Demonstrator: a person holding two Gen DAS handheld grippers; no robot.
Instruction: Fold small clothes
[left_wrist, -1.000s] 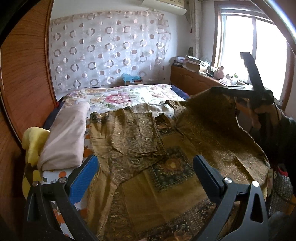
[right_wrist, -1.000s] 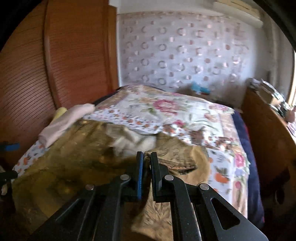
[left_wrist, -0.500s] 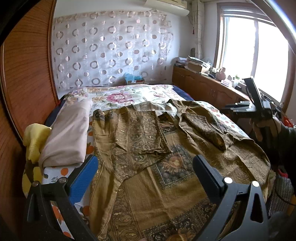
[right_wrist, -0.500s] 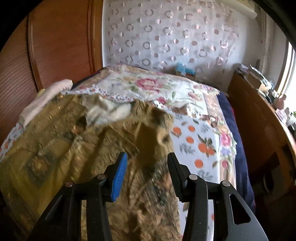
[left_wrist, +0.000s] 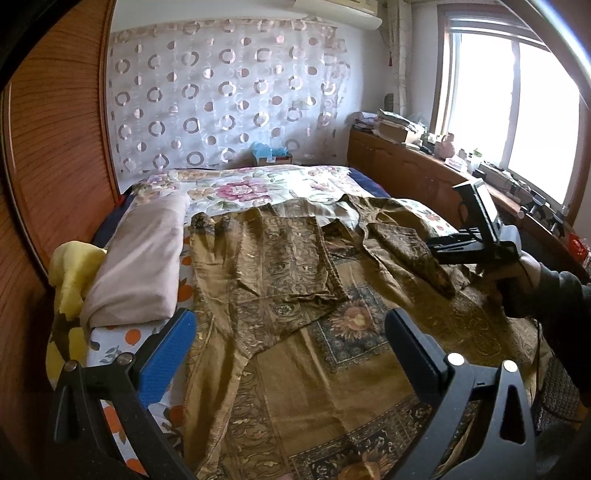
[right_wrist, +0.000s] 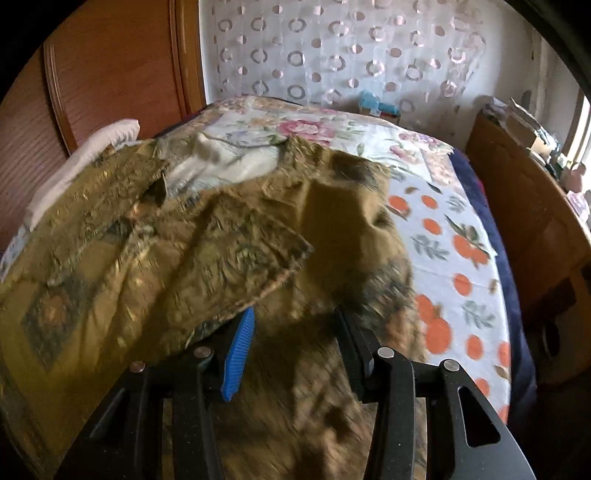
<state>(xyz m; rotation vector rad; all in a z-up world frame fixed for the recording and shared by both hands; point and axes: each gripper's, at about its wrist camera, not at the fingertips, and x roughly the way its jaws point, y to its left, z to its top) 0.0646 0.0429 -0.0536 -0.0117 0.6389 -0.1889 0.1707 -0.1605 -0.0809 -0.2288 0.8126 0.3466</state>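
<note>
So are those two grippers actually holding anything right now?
Nothing is held. The left gripper hangs open above the brown patterned garment, and the right gripper is open too, with no cloth pinched.

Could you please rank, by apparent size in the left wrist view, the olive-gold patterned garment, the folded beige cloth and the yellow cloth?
1. Olive-gold patterned garment
2. Folded beige cloth
3. Yellow cloth, partly hidden, so unsure.

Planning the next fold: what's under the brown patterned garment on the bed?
The brown patterned garment lies spread on a floral and orange-print bedsheet, visible past its edges. Whatever sits beneath its middle is covered. A folded beige cloth lies beside it, not under.
</note>
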